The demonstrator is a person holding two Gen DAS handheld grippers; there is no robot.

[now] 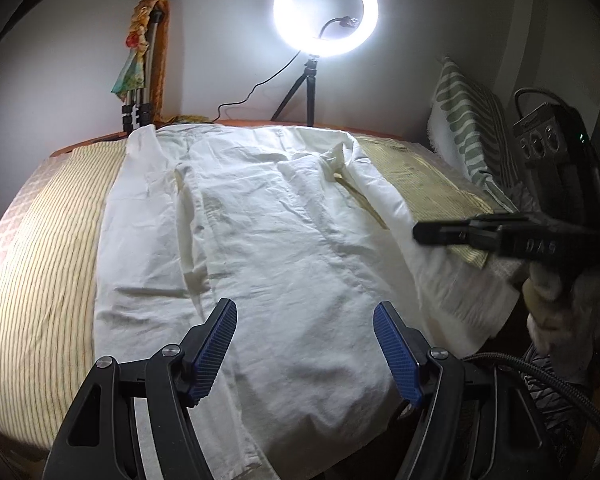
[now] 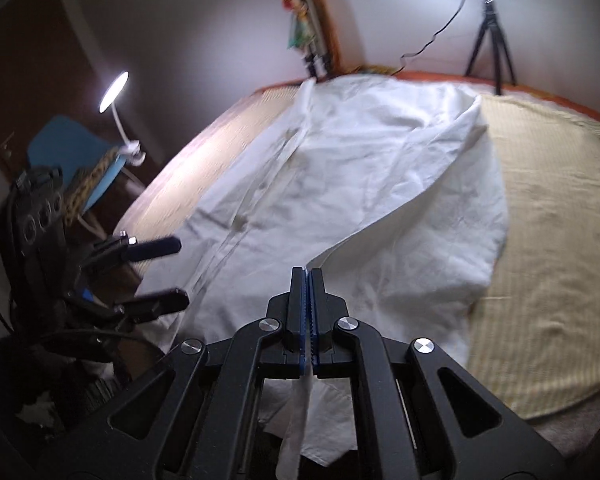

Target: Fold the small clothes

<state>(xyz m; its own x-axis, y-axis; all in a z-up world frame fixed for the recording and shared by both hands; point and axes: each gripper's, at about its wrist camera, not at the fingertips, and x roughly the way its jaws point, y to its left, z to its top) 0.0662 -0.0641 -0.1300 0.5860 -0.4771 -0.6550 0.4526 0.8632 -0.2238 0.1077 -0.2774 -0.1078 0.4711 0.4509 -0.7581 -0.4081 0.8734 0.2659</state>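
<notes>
White shirt [image 2: 380, 184] pinched in right tongs [image 2: 310, 280], right view only

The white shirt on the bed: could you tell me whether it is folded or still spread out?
Mostly spread: the white shirt lies flat, one edge lifted by the shut right gripper.

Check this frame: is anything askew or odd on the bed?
Nothing damaged or spilled. The white shirt lies wrinkled, its right side lifted where the right gripper pinches an edge; the left gripper hangs open above it.
</notes>
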